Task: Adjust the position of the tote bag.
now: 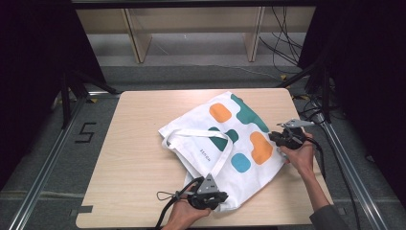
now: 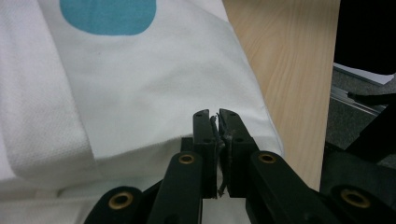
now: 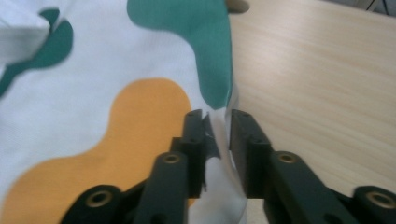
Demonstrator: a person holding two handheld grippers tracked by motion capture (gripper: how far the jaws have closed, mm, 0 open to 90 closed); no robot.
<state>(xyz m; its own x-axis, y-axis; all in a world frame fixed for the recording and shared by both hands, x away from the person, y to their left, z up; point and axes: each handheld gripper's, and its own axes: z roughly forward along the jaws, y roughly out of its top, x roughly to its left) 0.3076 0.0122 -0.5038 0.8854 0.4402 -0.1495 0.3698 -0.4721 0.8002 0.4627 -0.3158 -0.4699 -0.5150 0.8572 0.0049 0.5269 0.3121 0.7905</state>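
You are working at a light wooden table [image 1: 139, 143] in a dark room, with grey floor around it and pale wooden shelf legs [image 1: 139, 38] at the back.

A white tote bag [image 1: 210, 129] lies flat on the right half of the table. It has orange, green and blue blobs on it. Its long white straps [image 1: 191, 136] lie on top of it in a loop, toward your left.

Your left gripper [image 2: 217, 123] is at the near edge of the bag, close to you. Its jaws are squeezed tight, with almost no gap. Its tips sit right at the folded white edge, but you cannot tell if any cloth is pinched in them.

Your right gripper [image 3: 218, 126] is at the right edge of the bag, next to an orange blob [image 3: 116, 140]. The white edge of the bag runs up between its two jaws, and there is a small gap there. You cannot tell if the jaws press on the cloth.
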